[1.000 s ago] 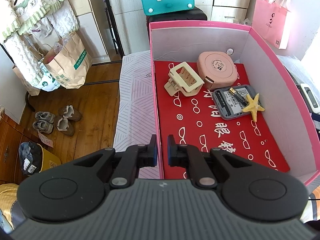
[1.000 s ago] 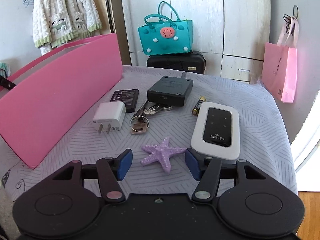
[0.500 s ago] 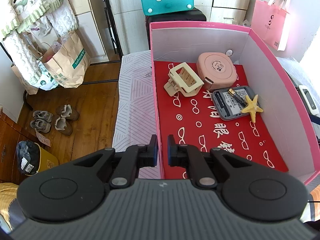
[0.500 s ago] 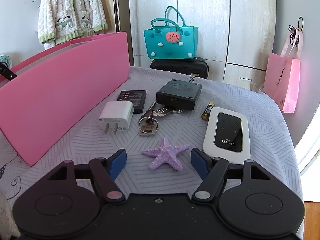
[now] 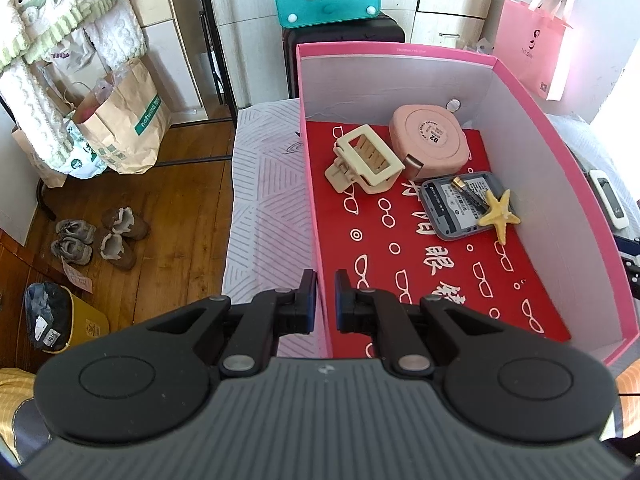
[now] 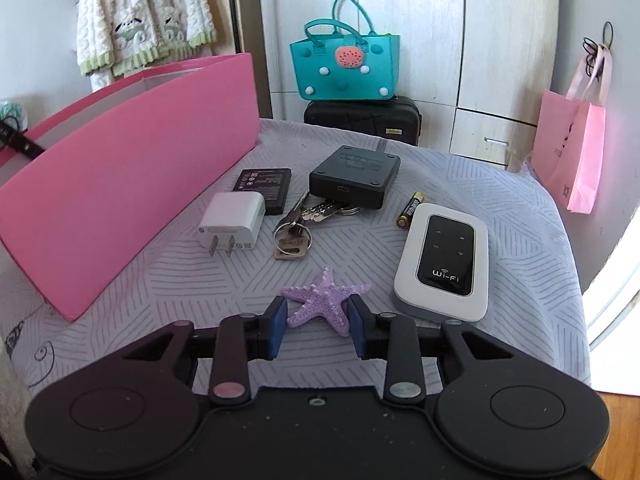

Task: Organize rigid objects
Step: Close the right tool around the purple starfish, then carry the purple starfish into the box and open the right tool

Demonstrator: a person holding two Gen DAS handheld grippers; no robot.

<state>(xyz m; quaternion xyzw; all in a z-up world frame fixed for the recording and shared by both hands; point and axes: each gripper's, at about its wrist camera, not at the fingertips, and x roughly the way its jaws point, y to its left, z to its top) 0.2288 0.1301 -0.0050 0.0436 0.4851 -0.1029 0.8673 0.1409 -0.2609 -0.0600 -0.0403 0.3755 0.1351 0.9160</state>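
Note:
A purple starfish [image 6: 324,306] lies on the grey patterned cover, between the blue pads of my right gripper [image 6: 318,320]. The jaws are closing, and both pads touch the starfish's arms. My left gripper [image 5: 324,300] is shut on the left wall of the pink box [image 5: 316,208], near its front corner. Inside the box, on the red lining, lie a cream hair claw [image 5: 366,160], a pink round case [image 5: 430,142], a grey device [image 5: 460,204] with a battery on it, and a yellow starfish [image 5: 500,216]. The box's pink outer wall [image 6: 128,168] stands left of the right gripper.
Beyond the purple starfish lie a white Wi-Fi router [image 6: 444,260], a white charger plug [image 6: 234,222], keys [image 6: 296,228], a flat black battery [image 6: 264,186], a black box [image 6: 356,176] and an AA battery [image 6: 408,210]. A wooden floor with shoes [image 5: 96,236] lies left of the bed.
The right gripper's jaws have come together from wide apart onto the purple starfish. The left gripper has stayed shut on the box wall.

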